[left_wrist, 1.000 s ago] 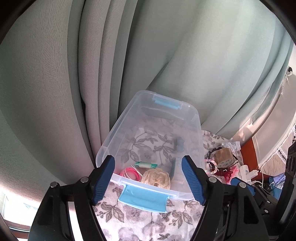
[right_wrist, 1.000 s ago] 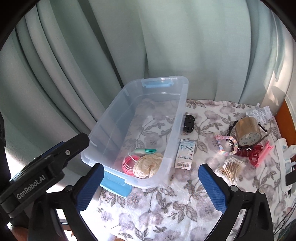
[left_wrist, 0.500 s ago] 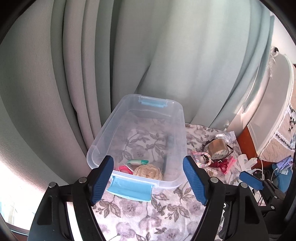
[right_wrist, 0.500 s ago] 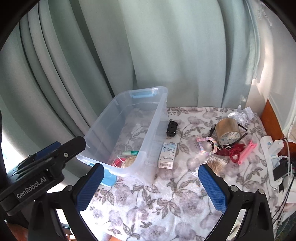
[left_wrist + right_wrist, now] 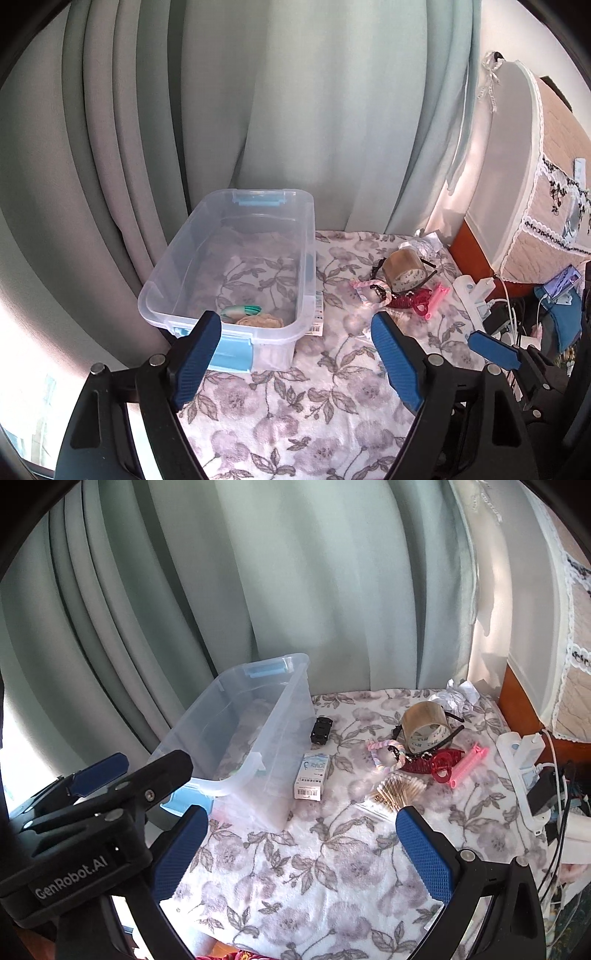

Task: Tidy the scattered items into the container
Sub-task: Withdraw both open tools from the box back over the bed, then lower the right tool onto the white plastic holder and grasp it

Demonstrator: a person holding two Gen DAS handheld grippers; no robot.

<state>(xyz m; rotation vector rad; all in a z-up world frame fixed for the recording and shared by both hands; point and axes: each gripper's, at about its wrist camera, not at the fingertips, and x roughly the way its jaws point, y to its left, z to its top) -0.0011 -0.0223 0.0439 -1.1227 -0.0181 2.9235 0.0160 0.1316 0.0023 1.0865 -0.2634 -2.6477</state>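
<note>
A clear plastic bin [image 5: 173, 273] [image 5: 273, 716] with blue latches sits at the left of the floral cloth. A beige lace piece [image 5: 260, 320] and a green item [image 5: 240, 309] lie in it. Scattered to its right are a small white box [image 5: 312, 781], a black object [image 5: 321, 731], a tape roll [image 5: 424, 722], a pastel braided ring [image 5: 386, 753], a red hair claw [image 5: 441, 764], a pink clip [image 5: 469, 764] and cotton swabs [image 5: 399, 792]. My left gripper [image 5: 295, 350] and right gripper [image 5: 303, 849] are open, empty, and held back from the items.
Pale green curtains [image 5: 295, 572] hang behind the bin. A white power strip [image 5: 524, 760] with cables lies at the right edge, beside a covered appliance [image 5: 517, 166]. Crumpled white paper [image 5: 458, 696] sits at the back. The left gripper's body [image 5: 92, 801] shows low left in the right wrist view.
Both grippers have pulled back and up from the bin, so more of the cloth and the scattered items shows. Both stay open and empty.
</note>
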